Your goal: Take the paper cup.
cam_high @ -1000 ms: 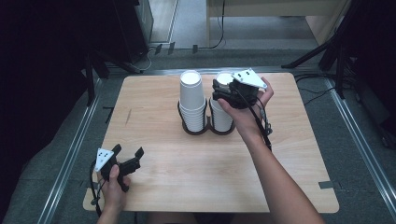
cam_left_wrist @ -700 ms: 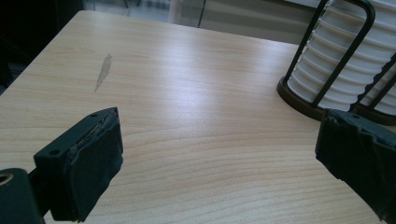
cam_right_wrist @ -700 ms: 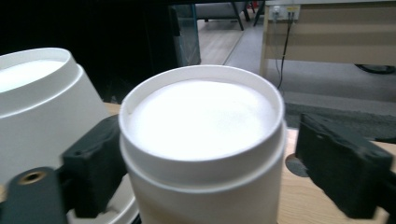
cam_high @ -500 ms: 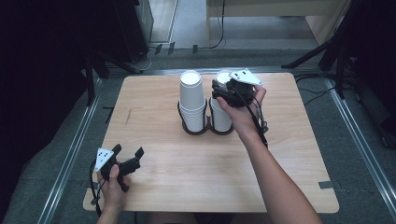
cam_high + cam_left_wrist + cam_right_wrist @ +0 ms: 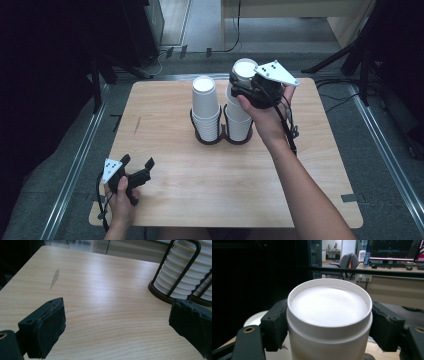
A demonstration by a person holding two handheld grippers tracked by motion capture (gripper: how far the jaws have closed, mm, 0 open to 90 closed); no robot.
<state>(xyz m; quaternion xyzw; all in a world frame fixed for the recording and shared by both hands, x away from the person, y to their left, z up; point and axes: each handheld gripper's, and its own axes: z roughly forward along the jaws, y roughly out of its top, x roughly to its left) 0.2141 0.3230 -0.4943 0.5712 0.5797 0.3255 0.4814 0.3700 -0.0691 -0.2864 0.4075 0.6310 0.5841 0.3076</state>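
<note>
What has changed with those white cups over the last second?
The right tongs, shut on the top cup of the right stack, have lifted it higher off that stack. The left stack, the holder and the open left tongs stayed put.

We see a light wood worktop [image 5: 200, 175] w/ a dark two-ring cup holder [image 5: 222, 138] near centre-back, holding two white cup stacks [image 5: 207, 107]; small grey smudge [image 5: 54, 278] at left.

Right claw [image 5: 245, 82] raised and clamped (forearm outstretched), left claw [image 5: 136, 166] low, jaws wide apart
</note>
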